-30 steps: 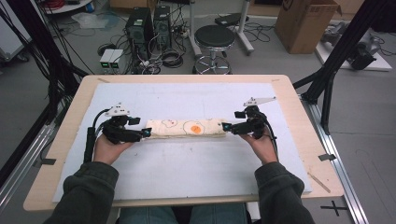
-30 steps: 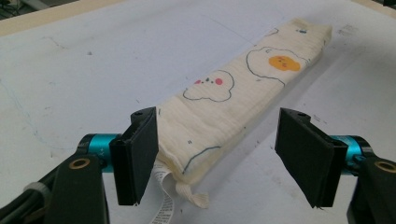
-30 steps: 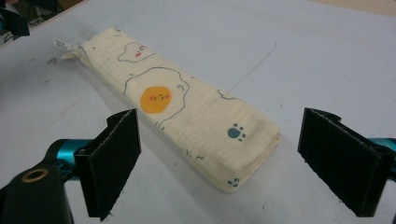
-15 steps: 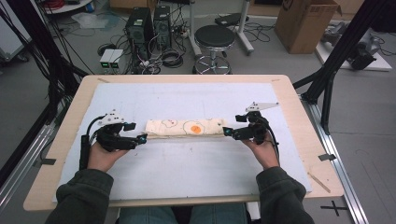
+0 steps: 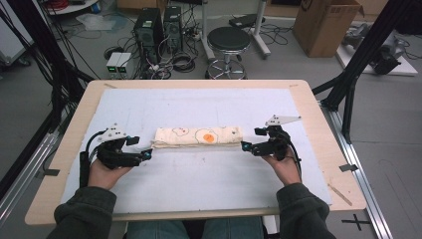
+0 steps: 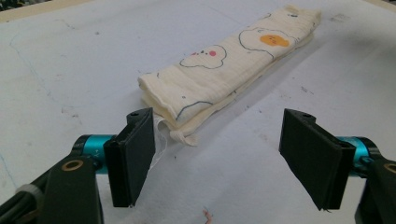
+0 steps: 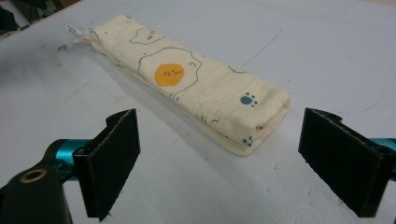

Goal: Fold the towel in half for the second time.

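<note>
Cream muslin cloth [image 5: 197, 137], folded into a long narrow strip, lying flat across the middle of the pale grey mat [image 5: 199, 184] on the wooden table [image 5: 318, 114]. Printed with outlined cloud shapes, one with an orange centre, and small blue paw marks near one end. Layered fold edges visible at both short ends.

Left gripper [image 5: 145, 154] held low over the mat at the cloth's left end, just beside it, jaws pointing toward it. Jaws standing wide apart, just opened a little further, nothing between the pads. In the left gripper view [image 6: 219, 154], near corner of the cloth [image 6: 224, 74] lying just ahead of the jaws, a frayed corner close beside the left pad [image 6: 135, 156]; contact there not determinable.

Right gripper [image 5: 245, 146] held low at the cloth's right end, close to it but apart, jaws pointing toward it. In the right gripper view [image 7: 224, 158], jaws spread wide and empty, folded end of the cloth [image 7: 196, 88] lying ahead of the pads with bare mat between.

Both forearms in dark sleeves [image 5: 84, 214] entering from the near table edge.
</note>
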`<state>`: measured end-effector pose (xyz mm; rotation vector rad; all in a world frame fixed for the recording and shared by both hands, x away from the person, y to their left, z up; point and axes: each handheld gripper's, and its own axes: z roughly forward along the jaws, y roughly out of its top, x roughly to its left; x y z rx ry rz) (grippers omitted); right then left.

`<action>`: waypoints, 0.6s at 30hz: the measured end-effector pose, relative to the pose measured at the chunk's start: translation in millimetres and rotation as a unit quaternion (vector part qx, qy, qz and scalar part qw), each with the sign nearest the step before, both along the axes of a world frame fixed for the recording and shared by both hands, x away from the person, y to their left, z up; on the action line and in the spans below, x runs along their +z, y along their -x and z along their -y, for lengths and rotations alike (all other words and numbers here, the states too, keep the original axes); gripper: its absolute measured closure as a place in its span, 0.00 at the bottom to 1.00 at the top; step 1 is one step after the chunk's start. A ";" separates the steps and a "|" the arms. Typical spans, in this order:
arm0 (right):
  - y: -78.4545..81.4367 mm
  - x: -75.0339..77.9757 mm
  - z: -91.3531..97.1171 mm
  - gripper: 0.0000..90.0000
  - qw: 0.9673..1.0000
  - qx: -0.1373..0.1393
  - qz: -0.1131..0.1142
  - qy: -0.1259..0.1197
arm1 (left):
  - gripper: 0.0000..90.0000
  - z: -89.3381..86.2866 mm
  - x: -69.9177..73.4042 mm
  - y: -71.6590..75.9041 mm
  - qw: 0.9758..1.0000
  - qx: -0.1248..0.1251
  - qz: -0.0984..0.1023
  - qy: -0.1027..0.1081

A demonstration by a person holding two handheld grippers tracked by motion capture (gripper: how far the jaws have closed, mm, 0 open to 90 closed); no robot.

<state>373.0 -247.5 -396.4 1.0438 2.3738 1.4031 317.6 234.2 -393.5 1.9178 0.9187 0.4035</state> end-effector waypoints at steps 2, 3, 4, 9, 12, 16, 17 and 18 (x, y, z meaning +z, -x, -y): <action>2.2 -0.9 1.6 0.13 1.000 0.000 0.001 0.000 | 0.31 -0.9 -1.8 2.7 1.000 0.002 -0.002 0.001; 3.4 -1.1 2.5 0.13 1.000 0.000 0.000 0.002 | 0.31 -1.7 -2.6 3.9 1.000 0.002 -0.003 0.000; 4.9 -1.3 3.4 0.13 1.000 0.000 -0.001 0.002 | 0.31 -2.5 -3.5 4.7 1.000 0.003 -0.003 0.000; 11.3 -2.9 7.7 0.13 1.000 -0.003 0.002 0.005 | 0.30 -4.5 -4.6 10.4 1.000 0.006 0.000 0.002; 15.0 -4.6 9.2 0.13 1.000 -0.002 0.004 0.005 | 0.29 -5.4 -4.9 12.9 1.000 0.005 0.002 -0.001; 18.6 -7.1 11.7 0.13 1.000 -0.002 0.004 0.008 | 0.29 -7.2 -4.9 16.9 1.000 0.005 0.004 -0.002; 19.8 -7.9 12.3 0.13 1.000 -0.003 0.002 0.005 | 0.29 -7.7 -5.1 17.9 1.000 0.005 0.005 -0.003; 20.7 -8.9 13.2 0.13 1.000 -0.003 0.003 0.005 | 0.29 -8.3 -5.4 18.8 1.000 0.004 0.004 -0.003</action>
